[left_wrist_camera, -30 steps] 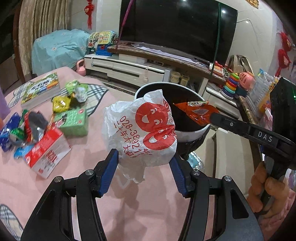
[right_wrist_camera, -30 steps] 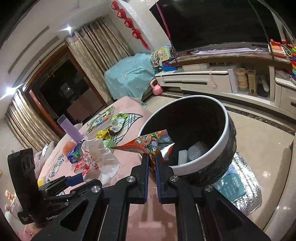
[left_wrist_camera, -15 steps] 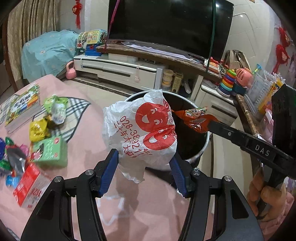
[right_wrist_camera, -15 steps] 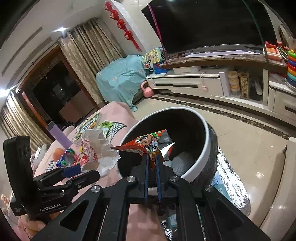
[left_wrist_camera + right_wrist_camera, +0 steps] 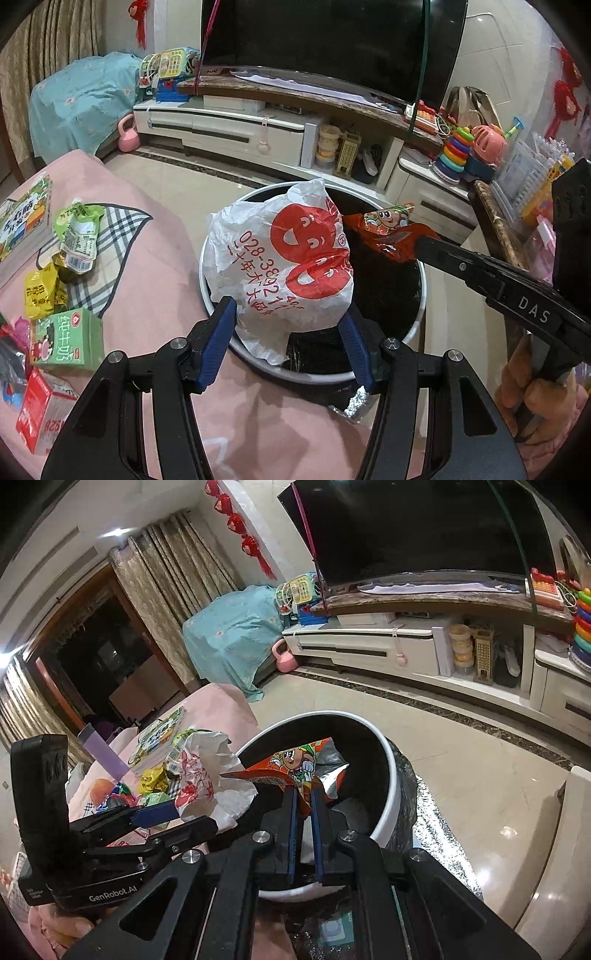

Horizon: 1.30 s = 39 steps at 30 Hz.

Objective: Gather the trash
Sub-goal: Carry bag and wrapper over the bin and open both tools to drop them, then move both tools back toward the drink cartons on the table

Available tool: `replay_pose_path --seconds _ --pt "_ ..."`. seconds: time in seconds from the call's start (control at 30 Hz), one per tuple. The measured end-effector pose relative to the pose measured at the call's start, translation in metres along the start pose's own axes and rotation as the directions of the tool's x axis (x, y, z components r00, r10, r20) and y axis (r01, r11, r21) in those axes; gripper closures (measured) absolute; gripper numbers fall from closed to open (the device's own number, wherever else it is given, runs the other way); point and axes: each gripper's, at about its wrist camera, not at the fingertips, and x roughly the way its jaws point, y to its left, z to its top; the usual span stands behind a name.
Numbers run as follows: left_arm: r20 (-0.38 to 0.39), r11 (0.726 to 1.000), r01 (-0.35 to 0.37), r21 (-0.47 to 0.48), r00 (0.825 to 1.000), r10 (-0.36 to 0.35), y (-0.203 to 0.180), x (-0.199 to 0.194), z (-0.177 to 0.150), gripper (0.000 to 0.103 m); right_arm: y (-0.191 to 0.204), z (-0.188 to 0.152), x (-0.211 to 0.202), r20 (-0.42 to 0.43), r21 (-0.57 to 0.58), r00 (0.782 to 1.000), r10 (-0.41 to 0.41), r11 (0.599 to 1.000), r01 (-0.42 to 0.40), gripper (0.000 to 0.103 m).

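My left gripper [image 5: 288, 317] is shut on a crumpled white plastic bag with red print [image 5: 280, 266] and holds it over the round white-rimmed trash bin [image 5: 421, 295]. The bag also shows in the right wrist view [image 5: 207, 779]. My right gripper [image 5: 303, 794] is shut on an orange snack wrapper [image 5: 295, 768] and holds it over the bin's [image 5: 391, 794] dark opening. The wrapper shows in the left wrist view [image 5: 388, 232], right of the bag.
The pink-covered table [image 5: 147, 258] at left carries more trash: a green carton [image 5: 66, 339], a red carton [image 5: 40, 410], a yellow packet [image 5: 40, 291], a green pouch [image 5: 79, 236] and a book [image 5: 22, 221]. A TV stand [image 5: 258, 125] stands behind, toys [image 5: 458, 155] at right.
Both grippers have moved with their loads away from the table and further over the bin; the bin now sits directly beneath the bag and the wrapper.
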Motion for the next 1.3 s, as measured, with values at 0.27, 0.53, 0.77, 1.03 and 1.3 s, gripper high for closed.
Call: replay_pose_path --seconds 0.27,0.53,0.77,1.03,1.3 --pt "-0.026 1.0 -0.001 0.009 1.0 0.001 -0.004 0.016 0.006 0.046 -0.005 0.003 0.007 -0.016 0.011 1.0 0.001 1.0 -0.001 0.094" --pt "-0.041 1.0 0.014 -0.002 0.999 -0.014 -0.001 0.019 0.006 0.037 -0.005 0.007 0.015 -0.045 0.022 0.999 -0.003 1.0 0.004 0.083" --pt "-0.01 0.999 -0.014 -0.038 1.0 0.013 0.013 0.004 -0.011 0.031 -0.008 0.007 0.01 -0.032 0.045 0.999 0.003 0.999 -0.001 0.06" --pt "0.04 0.991 -0.038 -0.131 0.998 0.044 0.039 -0.032 -0.051 0.029 0.006 -0.004 -0.004 0.013 0.062 0.999 0.038 0.997 -0.038 0.021" --pt "0.064 0.975 -0.084 -0.204 0.993 0.099 0.067 -0.068 -0.098 0.028 0.044 -0.03 -0.012 0.015 0.029 0.996 0.086 0.996 -0.086 0.015"
